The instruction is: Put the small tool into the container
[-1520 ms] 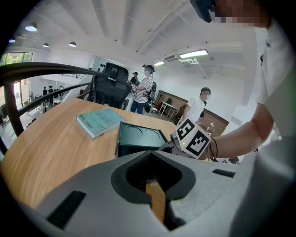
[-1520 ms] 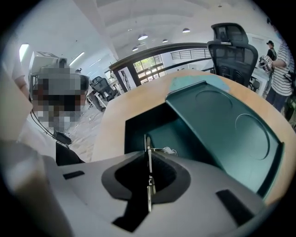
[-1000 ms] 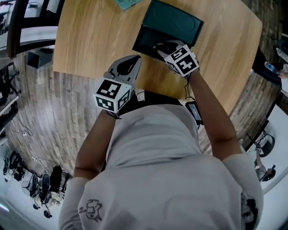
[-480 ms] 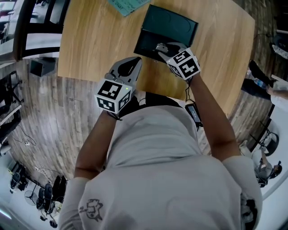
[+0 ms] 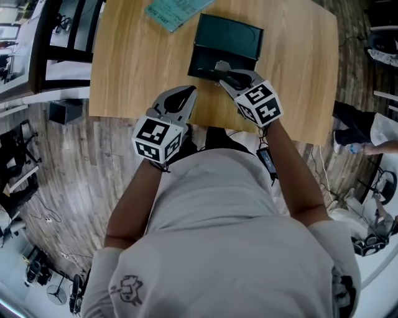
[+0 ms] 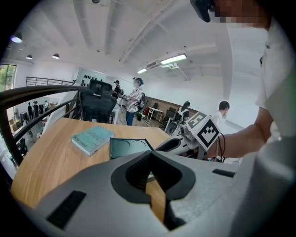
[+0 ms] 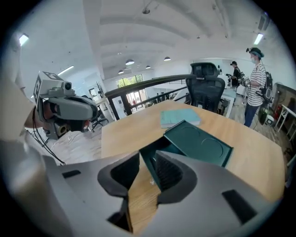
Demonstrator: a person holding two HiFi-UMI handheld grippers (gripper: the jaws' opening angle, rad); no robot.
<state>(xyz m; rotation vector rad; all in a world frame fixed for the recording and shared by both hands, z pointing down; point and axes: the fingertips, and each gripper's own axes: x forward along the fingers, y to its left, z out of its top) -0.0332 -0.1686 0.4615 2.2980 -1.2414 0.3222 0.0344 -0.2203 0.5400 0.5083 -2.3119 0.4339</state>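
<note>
Right claw [image 5: 220, 66] hangs at the container's [image 5: 231, 37] near wall, jaws closing on nothing. A pale speck there is perhaps the small tool [image 7: 151, 181], though I cannot tell whether it lies inside. Left claw [image 5: 188, 91] waits empty, jaws together, over the bench [image 5: 134, 59]. Next: check the tool is in, then draw back.

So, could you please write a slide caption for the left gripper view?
Left gripper shut and empty over a wooden table carrying a teal book and an open dark green box.

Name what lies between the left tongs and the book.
Nothing but bare table. The head view shows plain wood from the left tongs up to the book, and the left gripper view agrees.
</note>
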